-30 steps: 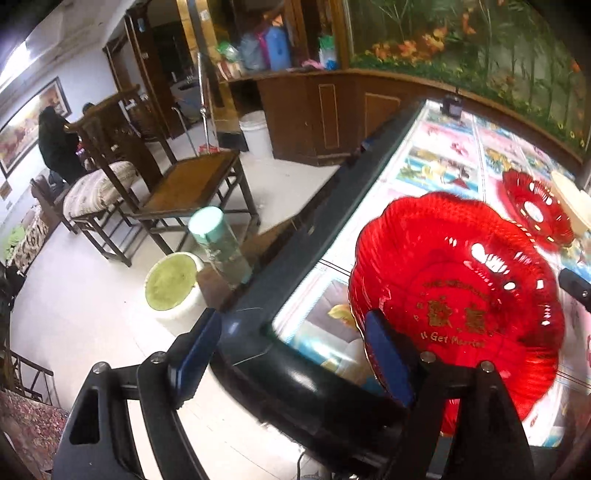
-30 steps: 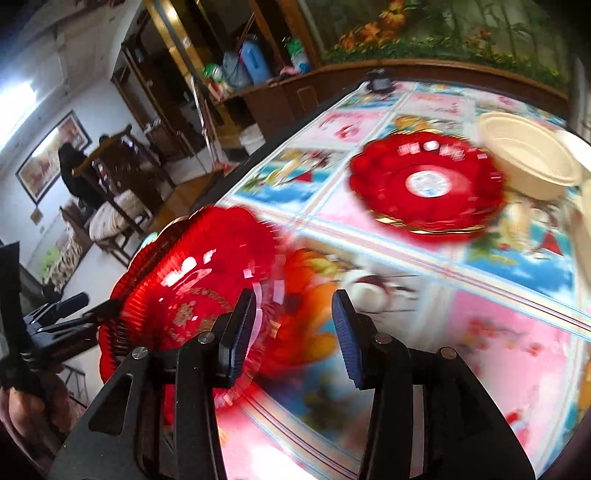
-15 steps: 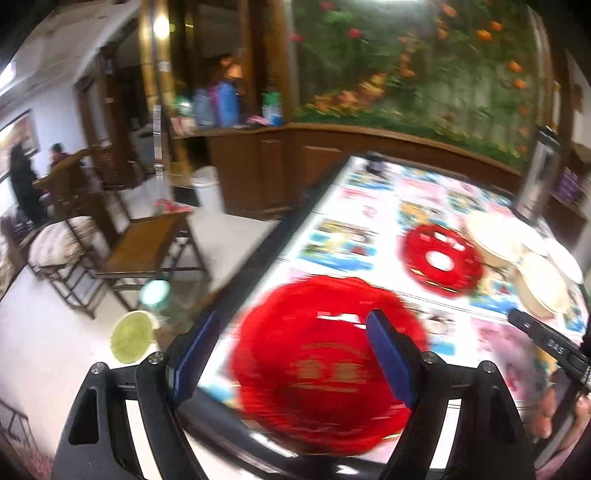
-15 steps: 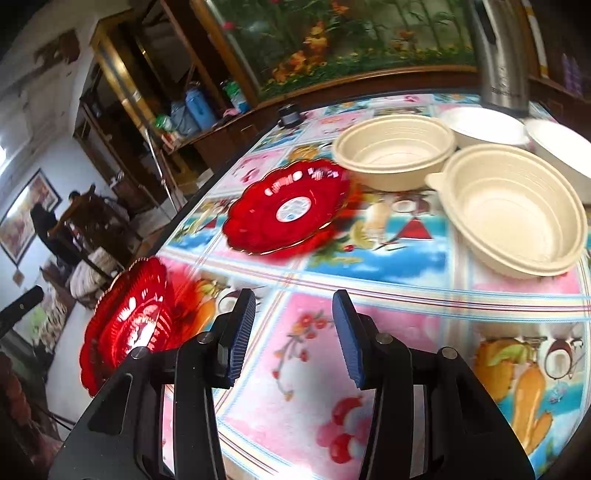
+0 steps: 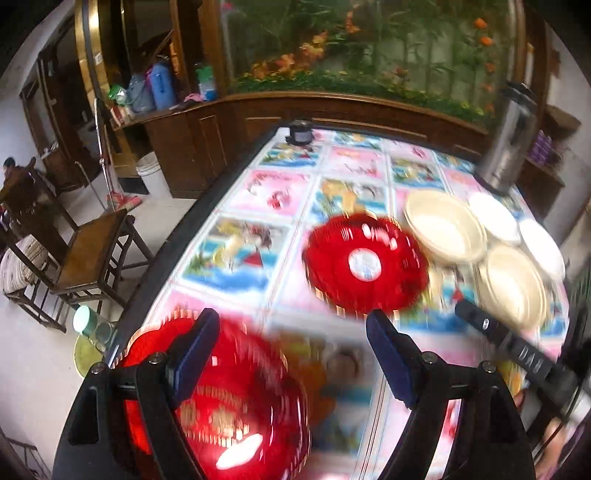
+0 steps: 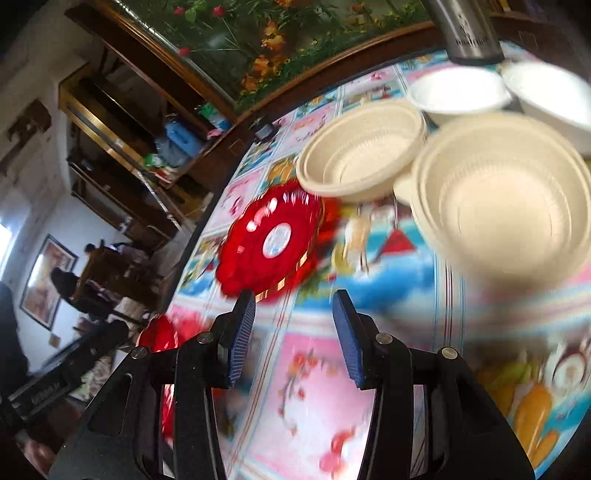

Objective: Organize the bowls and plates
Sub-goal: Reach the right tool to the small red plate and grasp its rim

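Note:
A large red plate (image 5: 229, 402) lies at the near left table edge, partly under my left gripper (image 5: 291, 354), which is open and empty above it. A smaller red plate (image 5: 365, 262) with a white centre lies mid-table; it also shows in the right wrist view (image 6: 273, 240). Two beige bowls (image 6: 362, 151) (image 6: 506, 199) and two white bowls (image 6: 458, 92) (image 6: 554, 92) stand at the far right. My right gripper (image 6: 293, 332) is open and empty, just short of the smaller red plate. Its body shows in the left wrist view (image 5: 517, 350).
The table (image 5: 280, 192) has a colourful picture cloth and a dark left edge. A steel flask (image 6: 465, 29) stands behind the bowls. A small black object (image 5: 301, 133) sits at the far table end. Wooden chairs (image 5: 92, 254) and a green cup (image 5: 86, 325) are on the floor to the left.
Both grippers moved forward over the table. The large red plate slid from between my left fingers to the lower left of view. The bowls and smaller red plate loom closer to the right gripper.

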A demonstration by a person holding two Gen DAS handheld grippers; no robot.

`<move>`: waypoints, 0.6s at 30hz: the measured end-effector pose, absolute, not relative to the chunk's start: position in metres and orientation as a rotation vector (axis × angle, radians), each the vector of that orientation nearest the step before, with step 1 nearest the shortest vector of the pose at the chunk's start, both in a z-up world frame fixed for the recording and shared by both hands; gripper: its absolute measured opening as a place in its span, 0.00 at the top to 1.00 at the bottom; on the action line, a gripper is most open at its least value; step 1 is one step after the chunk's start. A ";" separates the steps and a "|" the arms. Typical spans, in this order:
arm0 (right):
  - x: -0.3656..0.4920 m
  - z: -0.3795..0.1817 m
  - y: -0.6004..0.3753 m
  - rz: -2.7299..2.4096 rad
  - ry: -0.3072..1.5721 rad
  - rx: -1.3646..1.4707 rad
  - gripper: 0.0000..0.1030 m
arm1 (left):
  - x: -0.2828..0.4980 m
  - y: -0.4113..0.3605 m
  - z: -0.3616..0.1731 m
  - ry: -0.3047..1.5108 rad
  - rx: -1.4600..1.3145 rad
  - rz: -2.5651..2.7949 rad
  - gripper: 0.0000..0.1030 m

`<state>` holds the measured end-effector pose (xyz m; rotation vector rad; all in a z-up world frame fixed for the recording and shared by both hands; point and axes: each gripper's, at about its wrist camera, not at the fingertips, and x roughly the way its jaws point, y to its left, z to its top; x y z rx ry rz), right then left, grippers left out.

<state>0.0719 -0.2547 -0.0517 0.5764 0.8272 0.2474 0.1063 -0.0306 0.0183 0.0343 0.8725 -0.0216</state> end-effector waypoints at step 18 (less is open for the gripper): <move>0.150 -0.089 -0.261 0.218 0.951 0.738 0.57 | 0.242 -0.016 -0.072 1.221 -0.330 0.029 0.21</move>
